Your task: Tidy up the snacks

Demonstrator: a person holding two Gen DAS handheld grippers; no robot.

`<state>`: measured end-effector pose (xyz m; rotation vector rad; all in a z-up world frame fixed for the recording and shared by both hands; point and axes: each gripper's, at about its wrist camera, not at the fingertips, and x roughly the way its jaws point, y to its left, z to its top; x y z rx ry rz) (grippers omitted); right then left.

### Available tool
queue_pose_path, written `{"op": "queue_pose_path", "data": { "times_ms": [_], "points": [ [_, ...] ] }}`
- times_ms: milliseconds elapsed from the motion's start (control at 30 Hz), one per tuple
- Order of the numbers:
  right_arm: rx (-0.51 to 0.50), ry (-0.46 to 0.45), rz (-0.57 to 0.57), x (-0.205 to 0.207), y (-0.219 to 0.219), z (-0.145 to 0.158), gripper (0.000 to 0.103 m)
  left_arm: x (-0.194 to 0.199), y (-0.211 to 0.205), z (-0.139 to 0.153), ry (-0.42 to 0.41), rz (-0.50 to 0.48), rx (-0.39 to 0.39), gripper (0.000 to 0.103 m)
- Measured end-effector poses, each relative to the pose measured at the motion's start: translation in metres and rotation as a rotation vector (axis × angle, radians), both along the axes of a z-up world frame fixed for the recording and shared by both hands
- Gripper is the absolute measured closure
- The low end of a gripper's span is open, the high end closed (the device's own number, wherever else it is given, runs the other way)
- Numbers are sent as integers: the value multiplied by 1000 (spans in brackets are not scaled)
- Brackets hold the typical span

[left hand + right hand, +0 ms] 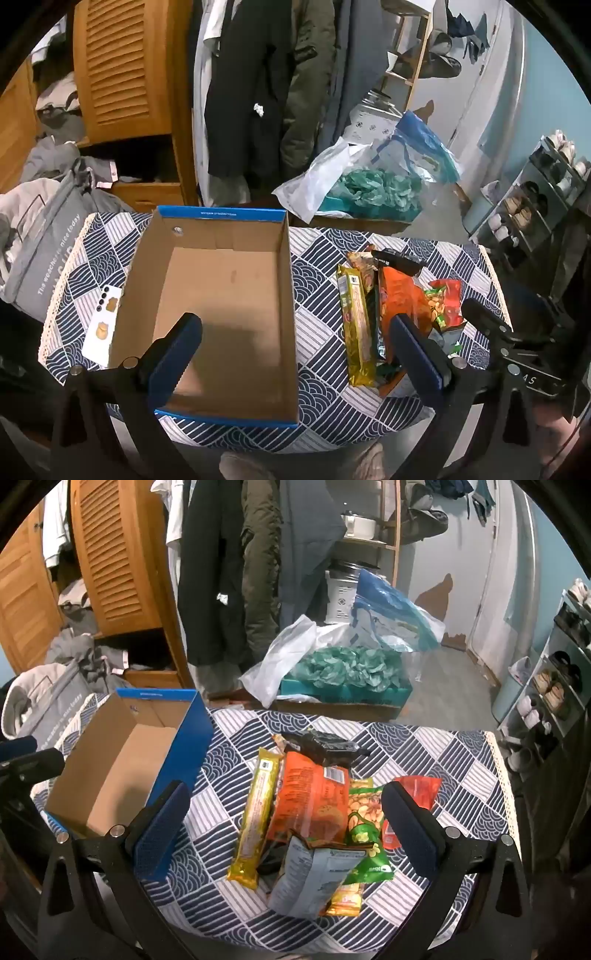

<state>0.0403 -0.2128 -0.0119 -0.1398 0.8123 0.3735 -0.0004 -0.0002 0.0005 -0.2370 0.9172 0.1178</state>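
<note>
Both my grippers, left gripper (293,354) and right gripper (282,829), hang spread wide and empty. Below the right lies a heap of crinkly foil snack packets (314,819), probably light and slippery; I'd pinch the long gold wrapper (255,816) mid-length. Beside them, an empty blue-rimmed cardboard box (221,310) sits on the navy-and-white patterned tablecloth (443,760), cluttered wardrobe room beyond.

Empty blue-rimmed cardboard box (221,295) open, upright on table; snack packets (314,819) piled flat beside it, right.
</note>
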Motion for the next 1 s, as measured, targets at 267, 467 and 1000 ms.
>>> {"op": "queue_pose_path", "data": {
  "times_ms": [267,467,1000],
  "points": [
    [-4,0,0,0,0,0,1,1,2,5,-6,4,-4,1],
    [-4,0,1,0,0,-1,1,0,5,0,-11,8,-14,1],
    [-3,8,0,-1,1,-3,1,1,5,0,-20,15,-14,1]
  ]
}}
